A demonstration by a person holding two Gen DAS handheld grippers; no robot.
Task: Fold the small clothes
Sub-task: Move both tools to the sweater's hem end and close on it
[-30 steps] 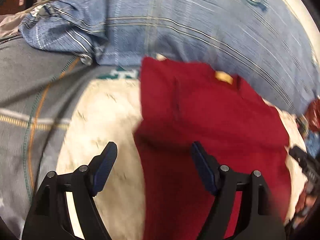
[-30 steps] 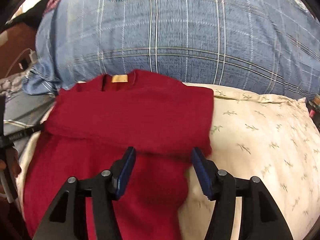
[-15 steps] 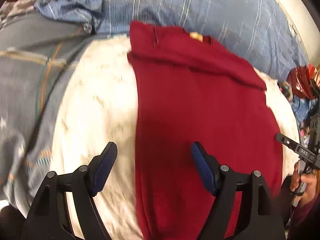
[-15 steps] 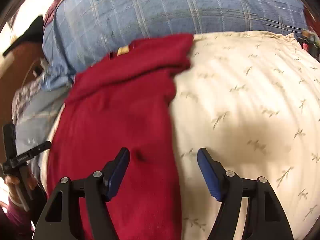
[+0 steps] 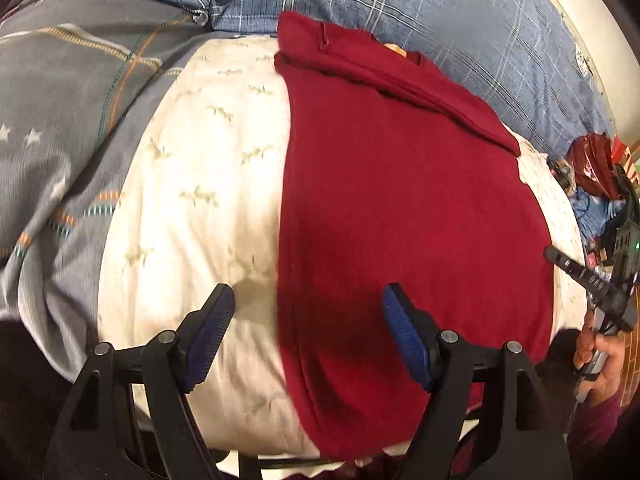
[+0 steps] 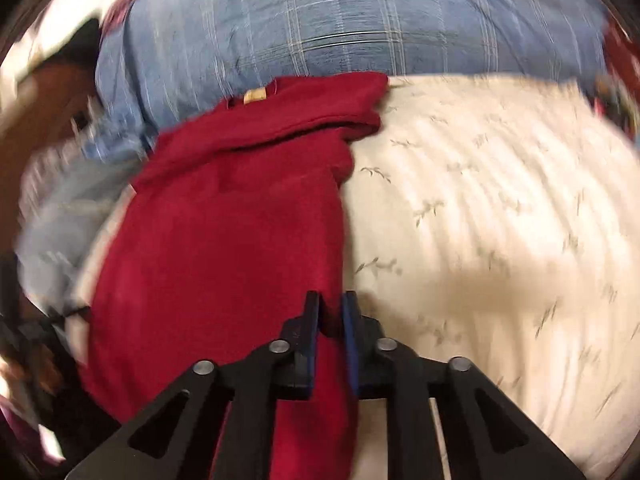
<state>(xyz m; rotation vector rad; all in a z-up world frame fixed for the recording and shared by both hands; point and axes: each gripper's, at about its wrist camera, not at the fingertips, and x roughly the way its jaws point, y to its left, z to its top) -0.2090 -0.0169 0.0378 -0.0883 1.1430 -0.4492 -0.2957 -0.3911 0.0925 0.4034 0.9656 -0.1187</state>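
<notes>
Red shirt (image 5: pixel 400 208) spread lengthwise on cream bed cover (image 5: pixel 192 200), collar far, right gripper (image 6: pixel 331 312) jaws closing over its near right edge, left gripper (image 5: pixel 308 312) jaws wide, released, straddling its near left edge, blue plaid pillow (image 6: pixel 360 24) beyond.

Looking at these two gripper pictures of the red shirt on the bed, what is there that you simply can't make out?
- Red shirt, bottom hem: cut off by the lower edge in the left wrist view.
- Right gripper: its jaws are closing on the shirt's edge; motion blur hides whether the pads already press the cloth.
- Neck label: too small and blurred to read.
- Clutter beside the bed: squeezed at the fisheye rim, unidentifiable.
</notes>
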